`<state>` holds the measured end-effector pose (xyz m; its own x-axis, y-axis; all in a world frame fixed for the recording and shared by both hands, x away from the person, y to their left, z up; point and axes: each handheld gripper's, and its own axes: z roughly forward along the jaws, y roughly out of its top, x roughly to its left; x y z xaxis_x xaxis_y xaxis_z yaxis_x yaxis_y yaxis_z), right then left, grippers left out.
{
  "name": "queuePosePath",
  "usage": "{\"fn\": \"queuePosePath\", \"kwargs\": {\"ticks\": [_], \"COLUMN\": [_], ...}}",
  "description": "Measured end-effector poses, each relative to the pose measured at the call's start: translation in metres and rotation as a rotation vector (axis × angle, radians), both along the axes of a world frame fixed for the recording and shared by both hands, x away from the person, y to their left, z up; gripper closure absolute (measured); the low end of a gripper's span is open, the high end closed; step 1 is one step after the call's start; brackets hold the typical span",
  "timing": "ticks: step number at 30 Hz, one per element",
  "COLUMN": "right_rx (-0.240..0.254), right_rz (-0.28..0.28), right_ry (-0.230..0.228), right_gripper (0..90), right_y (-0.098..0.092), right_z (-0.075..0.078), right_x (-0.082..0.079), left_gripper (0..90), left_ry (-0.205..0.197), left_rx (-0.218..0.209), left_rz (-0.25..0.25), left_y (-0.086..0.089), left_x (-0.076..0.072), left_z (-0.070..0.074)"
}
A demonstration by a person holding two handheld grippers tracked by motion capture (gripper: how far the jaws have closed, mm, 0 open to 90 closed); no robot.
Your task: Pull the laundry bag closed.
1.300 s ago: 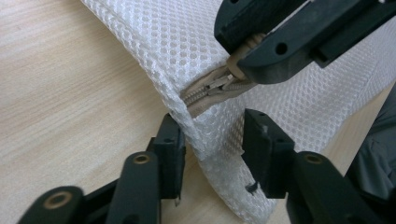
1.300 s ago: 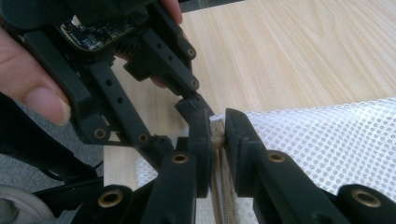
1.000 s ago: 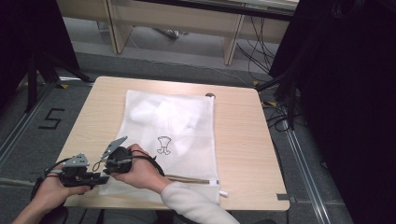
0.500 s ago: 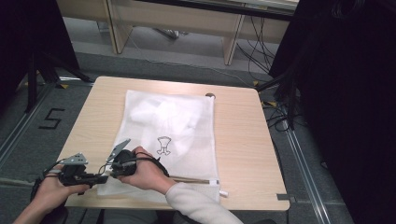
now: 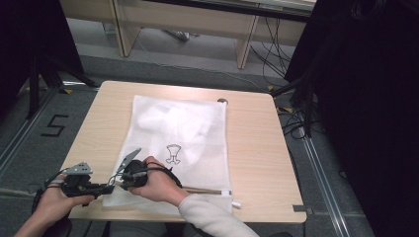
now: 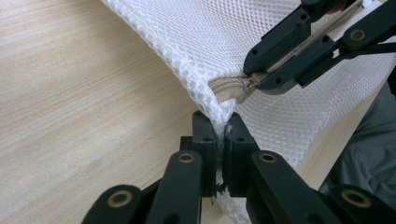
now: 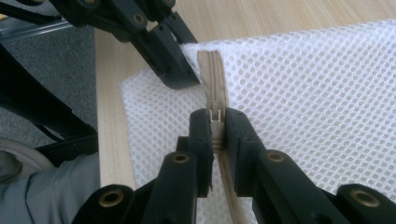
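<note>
Grippers: we note left gripper just clamped mesh bag corner at 7 o'clock; right gripper pinching zipper pull; ready to unzip.

Two black jaws of the left gripper rise from the bottom, clamped on the corner of a white mesh bag lying on a wooden table. Just beyond, the right gripper comes in from the upper right, pinching the bag's beige zipper.
</note>
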<state>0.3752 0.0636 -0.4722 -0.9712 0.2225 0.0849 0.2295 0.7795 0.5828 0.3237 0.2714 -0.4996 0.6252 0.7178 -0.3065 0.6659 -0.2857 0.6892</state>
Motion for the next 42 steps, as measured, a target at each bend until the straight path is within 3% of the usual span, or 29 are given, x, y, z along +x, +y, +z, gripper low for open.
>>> {"fn": "queuePosePath", "kwargs": {"ticks": [19, 42], "right_rx": [-0.040, -0.032], "right_rz": [-0.016, -0.020], "right_ry": [0.011, 0.017], "right_gripper": [82.4, 82.4], "right_y": [-0.012, -0.019], "right_z": [-0.006, -0.008], "right_x": [0.002, 0.002], "left_gripper": [84.8, 84.9], "left_ry": [-0.013, -0.009], "left_rx": [0.019, 0.015], "left_rz": [0.011, 0.015], "left_y": [0.001, 0.001], "left_x": [0.000, -0.001], "left_z": [0.000, 0.000]}}
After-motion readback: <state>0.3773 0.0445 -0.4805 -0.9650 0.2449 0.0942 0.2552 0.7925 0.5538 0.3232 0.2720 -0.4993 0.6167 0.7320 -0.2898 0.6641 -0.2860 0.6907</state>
